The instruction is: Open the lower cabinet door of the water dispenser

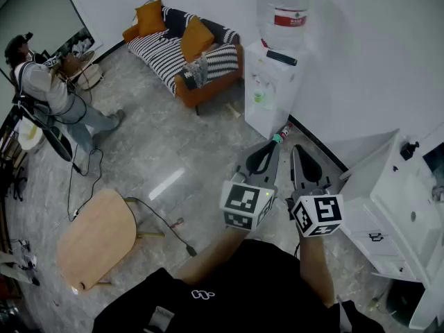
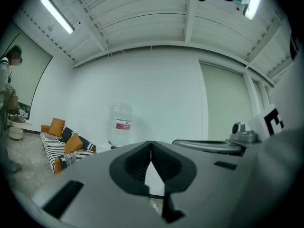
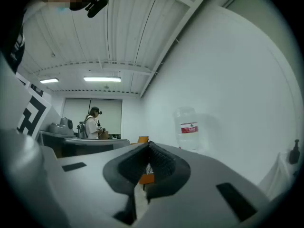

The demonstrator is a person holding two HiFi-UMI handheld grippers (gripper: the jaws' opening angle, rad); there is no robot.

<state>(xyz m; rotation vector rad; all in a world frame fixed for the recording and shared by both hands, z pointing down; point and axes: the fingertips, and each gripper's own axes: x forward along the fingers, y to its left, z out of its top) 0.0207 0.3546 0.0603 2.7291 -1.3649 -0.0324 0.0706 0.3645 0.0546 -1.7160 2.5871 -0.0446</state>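
While both grippers are held out in front of the person, the water dispenser (image 1: 269,92) stands well ahead of them against the white wall, just right of the sofa (image 1: 184,54). Count: one dispenser carrying one clear bottle (image 1: 284,9) with a red label; one dark flat object (image 1: 281,57) on its top; two orange cushions (image 1: 196,38) on the one striped sofa; one round wooden stool (image 1: 97,238) on the floor at lower left; one white cabinet (image 1: 388,214) at right; one other person (image 1: 41,82) standing at far left. The dispenser's lower cabinet door (image 1: 258,120) reads as shut from the head view, with neither gripper touching it. Two grippers, each with one marker cube. The left gripper (image 1: 275,144) and right gripper (image 1: 297,151) sit side by side, close together, both level and aimed toward the dispenser's base. Both forearms reach forward from the bottom edge of the head view, roughly parallel. Left gripper view: jaws clenched tip to tip, nothing between them. Right gripper view: jaws likewise pressed together and empty, with the bottle visible beyond them to the right.
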